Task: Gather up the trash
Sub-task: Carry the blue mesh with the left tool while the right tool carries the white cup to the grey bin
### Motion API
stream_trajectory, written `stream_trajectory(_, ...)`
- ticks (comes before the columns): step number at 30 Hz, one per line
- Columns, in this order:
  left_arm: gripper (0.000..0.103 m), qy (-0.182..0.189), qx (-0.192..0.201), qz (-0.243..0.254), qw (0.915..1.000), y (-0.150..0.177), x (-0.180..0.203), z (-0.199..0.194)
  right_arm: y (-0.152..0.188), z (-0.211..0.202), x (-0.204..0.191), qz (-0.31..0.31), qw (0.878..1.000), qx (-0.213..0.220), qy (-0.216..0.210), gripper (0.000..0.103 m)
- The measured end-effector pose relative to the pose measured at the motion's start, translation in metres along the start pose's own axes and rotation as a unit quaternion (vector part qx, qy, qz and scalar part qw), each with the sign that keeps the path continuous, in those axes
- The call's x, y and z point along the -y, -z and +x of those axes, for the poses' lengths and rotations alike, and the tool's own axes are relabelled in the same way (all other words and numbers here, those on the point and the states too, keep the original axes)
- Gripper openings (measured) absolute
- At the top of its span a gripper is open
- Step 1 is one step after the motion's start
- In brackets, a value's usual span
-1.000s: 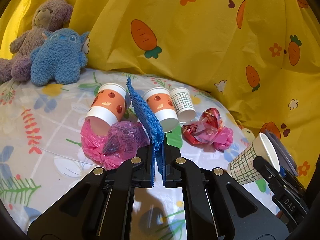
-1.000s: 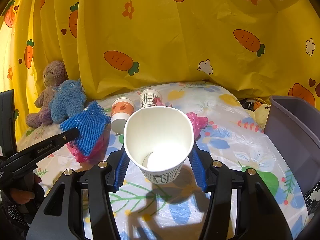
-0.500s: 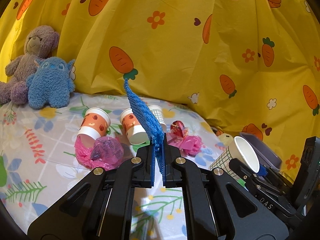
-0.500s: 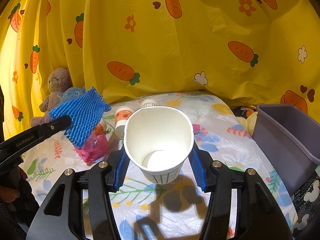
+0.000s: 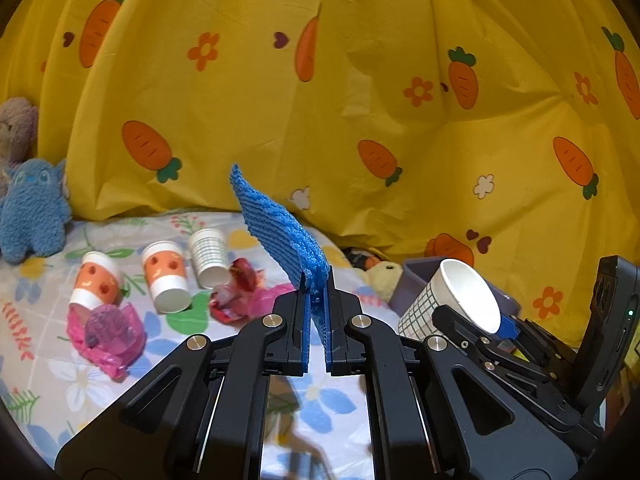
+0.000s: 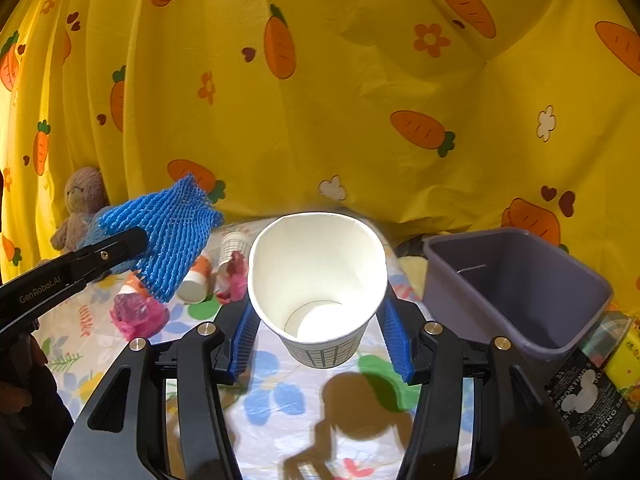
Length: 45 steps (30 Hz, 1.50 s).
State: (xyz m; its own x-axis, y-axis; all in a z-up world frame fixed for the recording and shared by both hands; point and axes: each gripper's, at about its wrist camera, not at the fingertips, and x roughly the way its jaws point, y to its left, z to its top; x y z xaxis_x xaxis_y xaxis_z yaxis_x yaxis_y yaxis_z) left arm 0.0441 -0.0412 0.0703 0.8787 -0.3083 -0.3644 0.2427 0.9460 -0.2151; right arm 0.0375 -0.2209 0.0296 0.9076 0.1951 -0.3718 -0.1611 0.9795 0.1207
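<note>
Carry step. Left claw point(image 5: 316, 312) clamped on blue net point(image 5: 280, 228); right claw point(image 6: 320, 332) clamped on cup point(image 6: 318, 280), both aloft beside bin point(image 6: 516, 292). Next, likely: position over bin, release.

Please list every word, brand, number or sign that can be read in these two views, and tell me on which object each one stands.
"GenRobot.AI": white letters on the black finger of the left gripper, seen from the right wrist view.
"SUPPORTING": part of the white print on the black bag beside the purple bin; the rest is cut off or too small to read.
Yellow package at the right edge: print too blurred to read.
Paper cup: only a grid pattern, no text.
</note>
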Motion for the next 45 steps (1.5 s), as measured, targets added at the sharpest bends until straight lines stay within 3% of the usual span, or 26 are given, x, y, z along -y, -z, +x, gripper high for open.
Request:
stream_trajectory(6, 0.004, 0.067, -0.014, 0.033, 0.9971, -0.014, 0.062, 0.040, -0.019, -0.003, 0.052, 0.011, 0.997, 0.023, 0.079, 0.054)
stream_trajectory(12, 0.004, 0.134, -0.028, 0.056, 0.9890, -0.020, 0.115, 0.077, -0.020, 0.004, 0.110, 0.040, 0.989, 0.015, 0.144, 0.055)
stream_trajectory(21, 0.004, 0.200, -0.054, 0.084, 0.9748, -0.012, 0.158, 0.123, -0.007, 0.013, 0.158, 0.072, 0.980, -0.006, 0.184, 0.055)
stream_trajectory(32, 0.004, 0.205, -0.114, 0.075, 0.9693, 0.012, 0.160, 0.173, -0.005, 0.032, 0.172, 0.077, 0.977, -0.027, 0.196, 0.055)
stream_trajectory(45, 0.004, 0.202, -0.132, 0.075, 0.9675, 0.020, 0.161, 0.188, -0.004, 0.042, 0.178, 0.077, 0.977, -0.038, 0.197, 0.056)
